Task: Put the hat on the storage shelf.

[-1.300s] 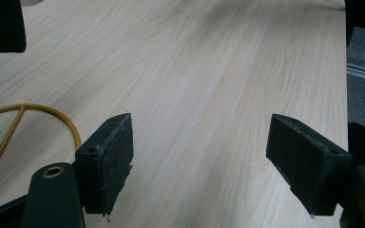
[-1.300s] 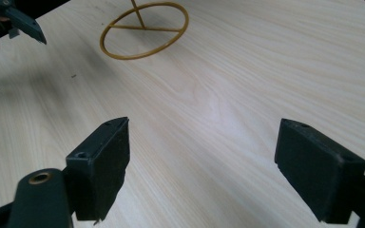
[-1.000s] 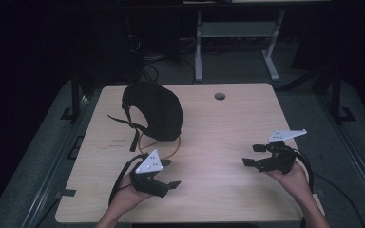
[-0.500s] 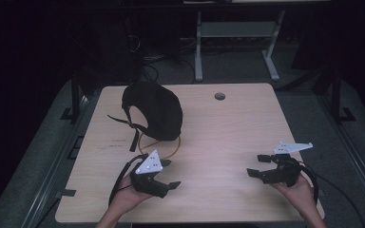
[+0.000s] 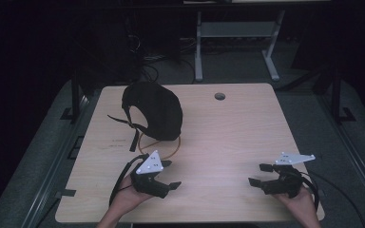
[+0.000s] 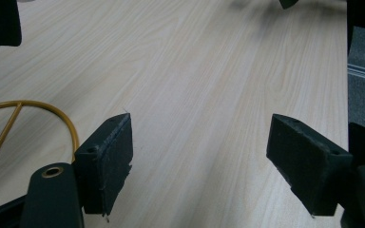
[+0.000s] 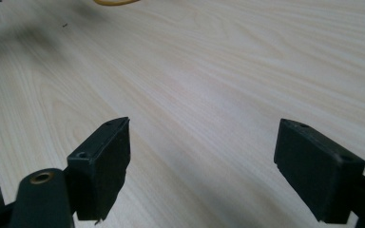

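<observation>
— What are your grippers holding?
— Nothing. My left gripper [image 5: 167, 175] and right gripper [image 5: 259, 174] both gape wide over bare table [image 5: 228, 137].
— And the black bag [image 5: 153, 110]?
— On the far left, lying on a yellow ring [image 5: 173, 148], well apart from both. I can't see inside it.

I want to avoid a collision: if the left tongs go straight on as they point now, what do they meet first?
Probably only bare light wooden table; the thin yellow ring lies aside of the left tongs.
</observation>
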A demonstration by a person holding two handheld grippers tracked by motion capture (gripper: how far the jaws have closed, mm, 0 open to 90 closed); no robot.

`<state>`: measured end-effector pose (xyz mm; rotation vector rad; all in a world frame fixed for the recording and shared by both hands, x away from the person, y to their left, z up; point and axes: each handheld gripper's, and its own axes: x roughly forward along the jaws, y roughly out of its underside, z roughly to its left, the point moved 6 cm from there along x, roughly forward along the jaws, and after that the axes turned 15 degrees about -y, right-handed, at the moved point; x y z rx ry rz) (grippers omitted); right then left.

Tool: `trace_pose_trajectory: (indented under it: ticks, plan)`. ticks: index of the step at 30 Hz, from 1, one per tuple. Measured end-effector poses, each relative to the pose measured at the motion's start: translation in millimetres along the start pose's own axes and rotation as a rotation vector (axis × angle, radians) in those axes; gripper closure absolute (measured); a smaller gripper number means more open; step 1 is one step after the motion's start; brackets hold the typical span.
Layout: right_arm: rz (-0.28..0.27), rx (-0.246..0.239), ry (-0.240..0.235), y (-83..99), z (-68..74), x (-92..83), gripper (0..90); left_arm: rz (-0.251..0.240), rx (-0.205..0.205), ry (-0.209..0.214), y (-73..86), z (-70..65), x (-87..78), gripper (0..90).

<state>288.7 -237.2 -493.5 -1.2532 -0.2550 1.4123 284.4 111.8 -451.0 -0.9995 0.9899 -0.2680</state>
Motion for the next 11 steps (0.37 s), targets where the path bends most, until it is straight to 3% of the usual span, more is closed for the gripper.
trace_pose_trajectory:
  ticks: [11]
  plan:
    - [-0.04,0.003,-0.004,9.6,6.4,-4.5,18.8,0.008,0.004,-0.003,1.0,0.1,1.3,23.5]
